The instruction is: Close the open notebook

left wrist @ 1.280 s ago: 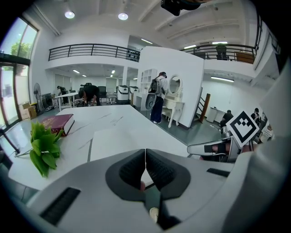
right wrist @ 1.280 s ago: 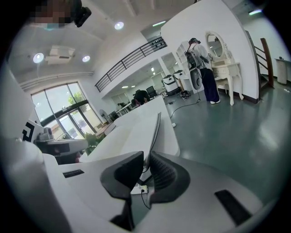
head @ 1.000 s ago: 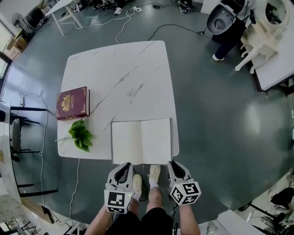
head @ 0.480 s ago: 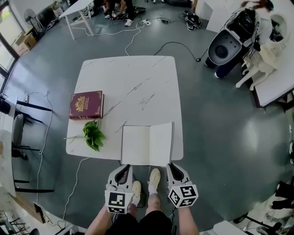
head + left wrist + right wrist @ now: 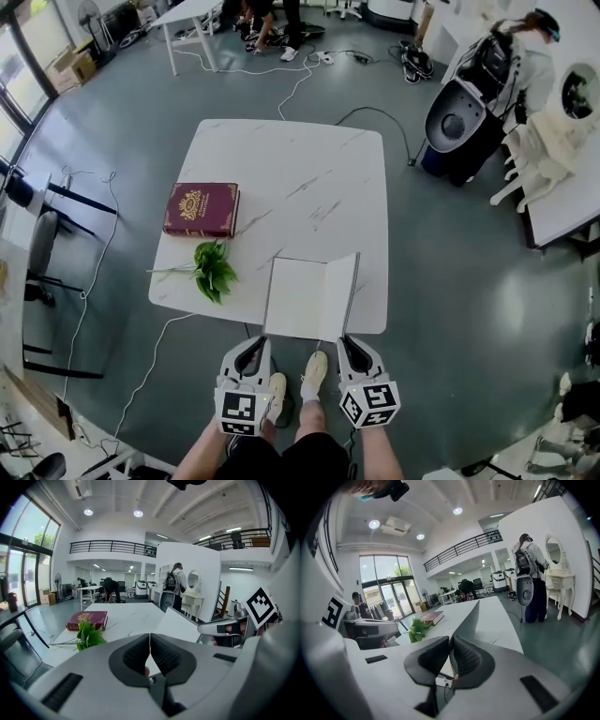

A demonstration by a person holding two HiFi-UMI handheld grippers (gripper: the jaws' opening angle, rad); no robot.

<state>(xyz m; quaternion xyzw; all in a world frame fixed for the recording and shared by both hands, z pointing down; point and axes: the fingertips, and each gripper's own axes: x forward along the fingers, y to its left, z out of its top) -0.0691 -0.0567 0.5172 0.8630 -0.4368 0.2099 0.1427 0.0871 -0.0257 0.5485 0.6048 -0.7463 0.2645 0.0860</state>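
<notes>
Step in hand: the closing fold, begun but not finished.

- The notebook (image 5: 298,300) is found at the 6 o'clock edge of the white table (image 5: 309,169), nearest the person. Its left half lies flat. Its right half (image 5: 341,292), on the 3 o'clock side, is tilted up off the tabletop, roughly halfway to upright.
- The right gripper (image 5: 450,637) is clenched on the near corner of that raised half; in its own view the grey sheet is seen rising straight out from between the pads.
- The left gripper (image 5: 150,633) is pressed shut with nothing seen between its jaws. It is held just off the notebook's near-left corner, at about 7 o'clock from it; whether it touches the page cannot be told.
- A red book (image 5: 202,209) lies at the table's 9 o'clock side, and a green sprig (image 5: 214,269) at about 8 o'clock, both well apart from the notebook.

Next move, as judged: the raised half is to be carried over the spine toward 9 o'clock, lowered onto the flat half, and only then released. The flat half may need steadying so that the notebook is not dragged off the edge.

Change noted: a second ago both halves lay flat and open. Half a second ago the right half was lifted slightly; it is now tilted more steeply.
</notes>
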